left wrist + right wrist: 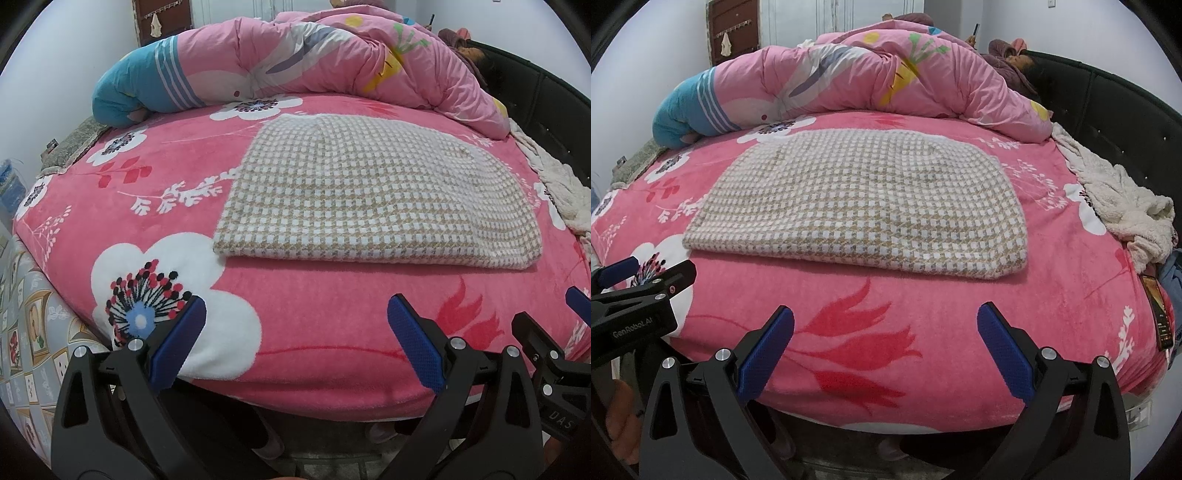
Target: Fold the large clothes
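Two grippers, both empty when I looked. The left gripper [295, 343] had its blue pads spread wide, nothing between them, hovering over the near edge of the bed. The right gripper [884, 347] was the same deal, fingers wide apart and gripping nothing, parked just beside the left one over that same edge.

Past them was a stretch of bare pink floral blanket [332, 332], and then the checked garment [362, 199], a beige-and-white houndstooth thing lying flat in the middle of the bed. It was well clear of both claws, touching neither. It already looked doubled over, with a thick rolled edge along the near side, so my guess was the fold was partly done or maybe close to finished. Couldn't tell what kind of garment it was from there.

If another fold was coming, I'd say each claw needed to reach forward to a near corner of that thick edge, pinch all the layers, and carry them across evenly so nothing slid.

Containers? None that I could see. Just a bunched pink duvet [295, 62] at the far side and a cream fleecy throw [1119, 199] crumpled by the dark headboard [1115, 110].
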The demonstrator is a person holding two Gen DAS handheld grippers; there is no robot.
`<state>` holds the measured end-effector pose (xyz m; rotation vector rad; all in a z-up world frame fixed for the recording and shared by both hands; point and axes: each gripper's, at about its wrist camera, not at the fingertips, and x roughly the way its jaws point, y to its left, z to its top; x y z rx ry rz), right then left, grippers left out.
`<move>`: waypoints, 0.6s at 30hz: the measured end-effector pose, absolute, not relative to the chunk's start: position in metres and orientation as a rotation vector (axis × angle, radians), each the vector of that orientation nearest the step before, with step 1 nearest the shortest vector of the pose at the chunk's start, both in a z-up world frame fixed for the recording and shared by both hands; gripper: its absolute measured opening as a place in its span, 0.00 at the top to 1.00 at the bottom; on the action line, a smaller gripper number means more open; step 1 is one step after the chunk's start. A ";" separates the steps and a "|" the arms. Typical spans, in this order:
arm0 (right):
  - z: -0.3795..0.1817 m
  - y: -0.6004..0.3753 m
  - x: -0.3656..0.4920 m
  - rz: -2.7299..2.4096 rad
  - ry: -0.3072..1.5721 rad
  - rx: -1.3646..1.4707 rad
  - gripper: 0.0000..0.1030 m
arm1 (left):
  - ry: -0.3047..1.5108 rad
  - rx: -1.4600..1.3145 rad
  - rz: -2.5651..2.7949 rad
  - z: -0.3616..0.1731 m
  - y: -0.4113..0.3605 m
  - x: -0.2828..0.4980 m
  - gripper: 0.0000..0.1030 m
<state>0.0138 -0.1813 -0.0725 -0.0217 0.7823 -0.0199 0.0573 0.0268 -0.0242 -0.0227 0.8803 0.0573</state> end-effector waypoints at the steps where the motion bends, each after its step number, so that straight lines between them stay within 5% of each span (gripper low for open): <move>1: -0.073 -0.182 0.014 -0.020 0.783 -0.021 0.06 | 0.881 -0.022 0.058 -0.024 0.027 0.057 0.08; 18: -0.075 -0.185 0.014 -0.021 0.787 -0.019 0.06 | 0.880 -0.022 0.058 -0.024 0.026 0.057 0.08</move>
